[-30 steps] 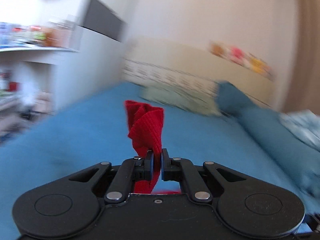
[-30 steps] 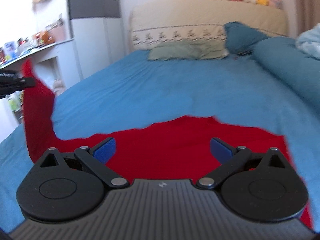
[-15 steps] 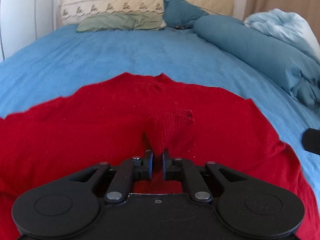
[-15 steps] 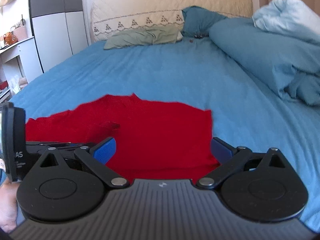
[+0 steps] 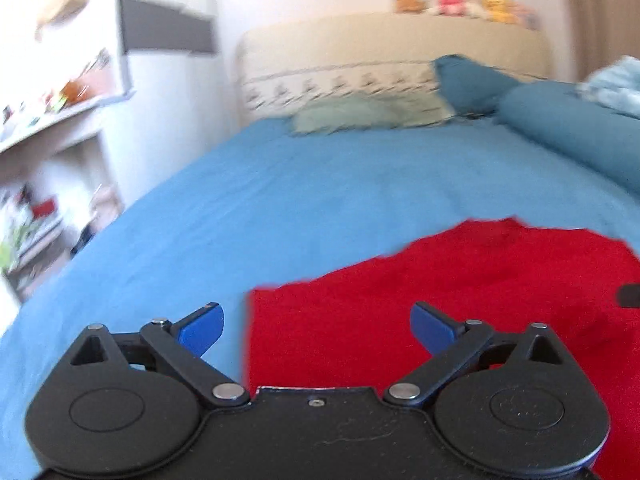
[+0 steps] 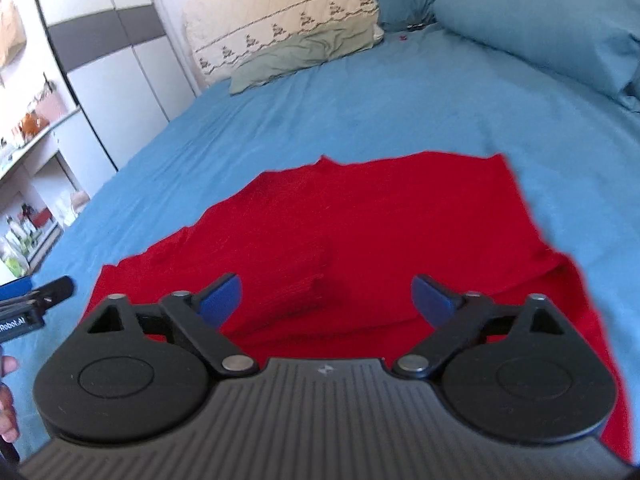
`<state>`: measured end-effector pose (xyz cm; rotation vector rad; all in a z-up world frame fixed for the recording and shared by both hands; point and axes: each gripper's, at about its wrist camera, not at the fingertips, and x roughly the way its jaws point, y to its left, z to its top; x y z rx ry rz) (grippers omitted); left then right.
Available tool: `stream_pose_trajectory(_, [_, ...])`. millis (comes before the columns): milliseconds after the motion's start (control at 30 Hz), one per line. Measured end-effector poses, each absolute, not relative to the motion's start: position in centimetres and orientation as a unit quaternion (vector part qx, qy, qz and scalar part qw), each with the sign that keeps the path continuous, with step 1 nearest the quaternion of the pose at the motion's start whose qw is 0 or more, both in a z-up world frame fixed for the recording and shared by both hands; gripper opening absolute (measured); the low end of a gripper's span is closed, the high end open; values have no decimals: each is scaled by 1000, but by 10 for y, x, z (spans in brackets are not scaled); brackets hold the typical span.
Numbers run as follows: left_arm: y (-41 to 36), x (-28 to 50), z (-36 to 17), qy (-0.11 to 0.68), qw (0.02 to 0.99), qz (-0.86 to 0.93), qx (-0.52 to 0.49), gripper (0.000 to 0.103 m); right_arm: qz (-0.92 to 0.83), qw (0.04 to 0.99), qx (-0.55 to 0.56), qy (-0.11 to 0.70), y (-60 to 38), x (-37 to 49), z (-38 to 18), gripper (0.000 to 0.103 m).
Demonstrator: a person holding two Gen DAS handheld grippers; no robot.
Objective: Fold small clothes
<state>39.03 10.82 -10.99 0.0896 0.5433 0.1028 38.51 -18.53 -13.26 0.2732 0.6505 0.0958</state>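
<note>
A red knit garment [image 6: 380,220] lies flat on the blue bedsheet [image 6: 360,100], with a folded-in sleeve part [image 6: 296,280] lying on top near its front. In the left wrist view the garment [image 5: 460,288] fills the lower right. My left gripper [image 5: 316,330] is open and empty above the garment's left edge. My right gripper [image 6: 326,298] is open and empty above the garment's front part. The left gripper's tip [image 6: 52,288] shows at the left edge of the right wrist view.
A green pillow [image 6: 304,56] and a beige headboard [image 6: 280,20] stand at the far end of the bed. Rolled blue bedding [image 6: 540,20] lies along the right. A white wardrobe [image 6: 112,60] and shelves with small items [image 5: 44,128] stand to the left.
My left gripper has opened and let go of the red sleeve, which now lies folded onto the garment. The left gripper has drawn back to the left. The right gripper stays open.
</note>
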Motion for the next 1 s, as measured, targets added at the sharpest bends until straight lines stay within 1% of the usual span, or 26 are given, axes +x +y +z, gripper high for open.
stream_pose_trajectory(33, [118, 393, -116, 272, 959, 64, 34, 101, 45, 938, 123, 321, -177, 390, -137, 91])
stream_pose_trajectory(67, [129, 395, -123, 282, 956, 78, 20, 101, 43, 939, 113, 322, -169, 394, -141, 88])
stream_pose_trajectory(100, [139, 398, -129, 293, 952, 88, 0, 101, 40, 940, 102, 323, -161, 399, -146, 82])
stream_pose_trajectory(167, [151, 401, -137, 301, 949, 92, -32, 101, 32, 941, 85, 326, -149, 407, -155, 77])
stream_pose_trajectory(267, [158, 400, -143, 316, 943, 98, -39, 101, 23, 941, 72, 329, -137, 414, -166, 69])
stream_pose_trajectory(300, [160, 399, -145, 321, 941, 97, -38, 101, 22, 942, 65, 329, -133, 415, -168, 65])
stream_pose_trajectory(333, [159, 399, -146, 326, 940, 95, -37, 101, 17, 942, 55, 330, -129, 415, -170, 57])
stream_pose_trajectory(367, [159, 396, -147, 330, 939, 92, -34, 101, 15, 943, 48, 329, -126, 415, -171, 52])
stream_pose_trajectory(400, [157, 396, -148, 333, 938, 92, -30, 101, 14, 943, 37, 329, -123, 415, -170, 44])
stream_pose_trajectory(433, [158, 397, -147, 335, 937, 92, -28, 101, 14, 944, 27, 330, -120, 417, -170, 30])
stream_pose_trajectory(467, [158, 396, -148, 339, 936, 89, -27, 101, 17, 943, 19, 331, -117, 417, -168, 26])
stream_pose_trajectory(600, [151, 392, -149, 341, 937, 63, -28, 101, 29, 949, -27, 314, -108, 427, -142, 25])
stream_pose_trajectory(767, [135, 395, -158, 358, 934, 13, -16, 101, 25, 962, -34, 269, -129, 450, -77, 24])
stream_pose_trajectory(833, [126, 402, -169, 360, 932, 25, 9, 101, 15, 965, -46, 257, -142, 456, -61, 24])
stream_pose_trajectory(900, [124, 408, -179, 356, 933, 46, 19, 101, -1, 965, -57, 256, -160, 460, -56, 24])
stream_pose_trajectory(1000, [134, 412, -180, 342, 937, 69, -15, 101, -31, 962, -71, 262, -187, 462, -65, 24])
